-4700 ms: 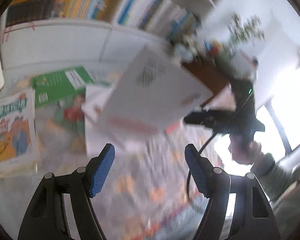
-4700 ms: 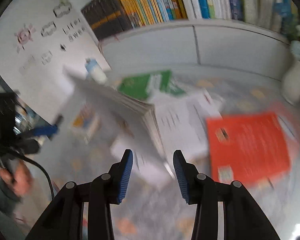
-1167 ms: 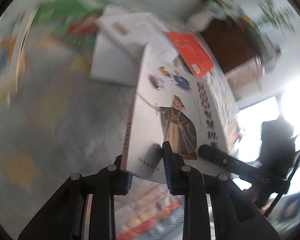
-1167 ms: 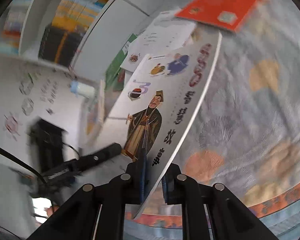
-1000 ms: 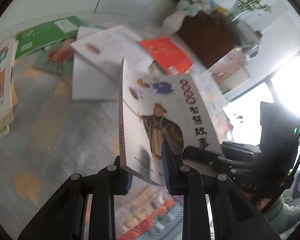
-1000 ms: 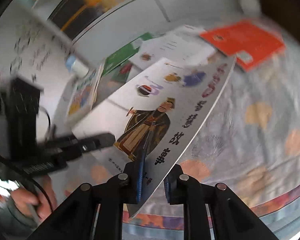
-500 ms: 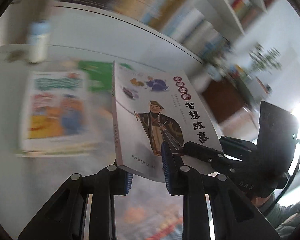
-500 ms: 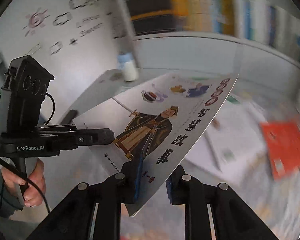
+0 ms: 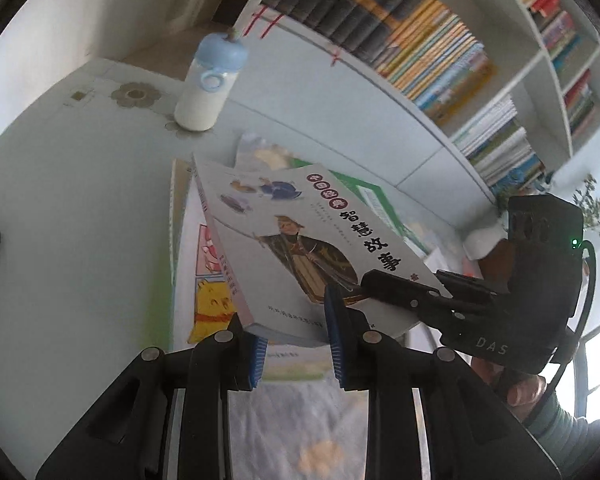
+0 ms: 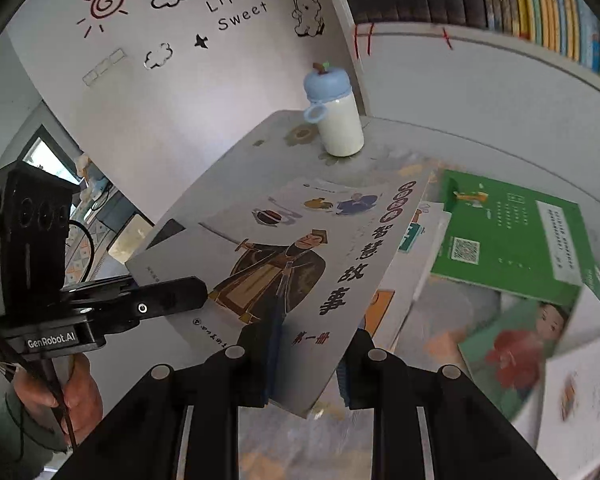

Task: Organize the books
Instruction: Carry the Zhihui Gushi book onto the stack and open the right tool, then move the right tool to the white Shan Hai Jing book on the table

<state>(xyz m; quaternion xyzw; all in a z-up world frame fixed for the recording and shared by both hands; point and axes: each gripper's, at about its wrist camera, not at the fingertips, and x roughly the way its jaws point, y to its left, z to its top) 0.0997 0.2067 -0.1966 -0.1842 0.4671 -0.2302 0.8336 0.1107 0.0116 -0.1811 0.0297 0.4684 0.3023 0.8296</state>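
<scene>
Hanging in the air between two hand-held grippers: one paperback book (image 9: 300, 248), pale cover with a robed figure and large dark characters, carried tilted above a stack of children's books (image 9: 204, 280) on the grey counter (image 9: 72, 208). Left gripper (image 9: 296, 338): jaws closed on the book's lower edge near the spine, blue pads pressing both faces. Right gripper (image 10: 308, 364): jaws astride the book's free edge and just been easing apart; one pad lies against the cover, the other shows some gap, so its hold looks loose. Handling, by judgement: light, thin, glossy cover likely slippery; pages bend if pinched far from the spine, so the spine-side corner is the sound place to grip, supported flat when set down. Nearby: white bottle with blue cap (image 9: 208, 84) standing upright; green book (image 10: 512, 236) lying flat; shelves of upright books (image 9: 432, 52) behind.
</scene>
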